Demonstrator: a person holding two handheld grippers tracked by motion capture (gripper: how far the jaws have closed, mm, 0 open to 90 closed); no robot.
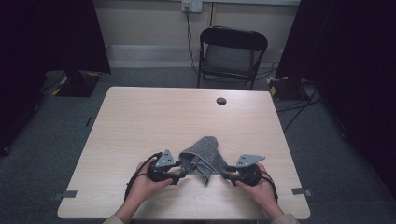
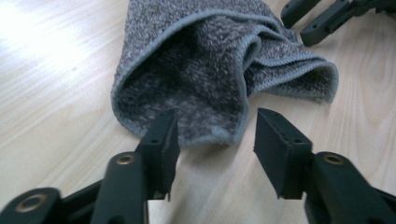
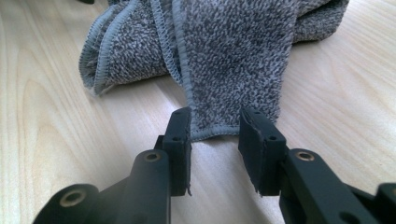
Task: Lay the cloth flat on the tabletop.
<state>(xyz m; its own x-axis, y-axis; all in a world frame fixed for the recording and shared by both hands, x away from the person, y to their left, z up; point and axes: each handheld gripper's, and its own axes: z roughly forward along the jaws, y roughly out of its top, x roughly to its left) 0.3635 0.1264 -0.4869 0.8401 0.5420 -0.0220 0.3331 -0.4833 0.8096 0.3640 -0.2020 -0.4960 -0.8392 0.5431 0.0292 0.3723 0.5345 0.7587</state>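
Note:
A grey terry towel (image 1: pixel 204 155) lies crumpled and partly folded near the front middle of the wooden table (image 1: pixel 154 116). My left gripper (image 1: pixel 183 175) is at the towel's left side, held by a hand. In the left gripper view, the left gripper (image 2: pixel 217 122) is open, and a rounded fold of the towel (image 2: pixel 201 74) reaches just between its tips. My right gripper (image 1: pixel 225 175) is at the towel's right side. In the right gripper view, the right gripper (image 3: pixel 216 120) is open, and a hemmed edge of the towel (image 3: pixel 233 60) lies at its tips, ungripped.
A black folding chair (image 1: pixel 232 49) stands beyond the far table edge. A round dark grommet (image 1: pixel 221 101) sits in the far part of the tabletop. Dark curtains hang at both sides. The right gripper's jaws (image 2: pixel 322 18) show past the towel in the left gripper view.

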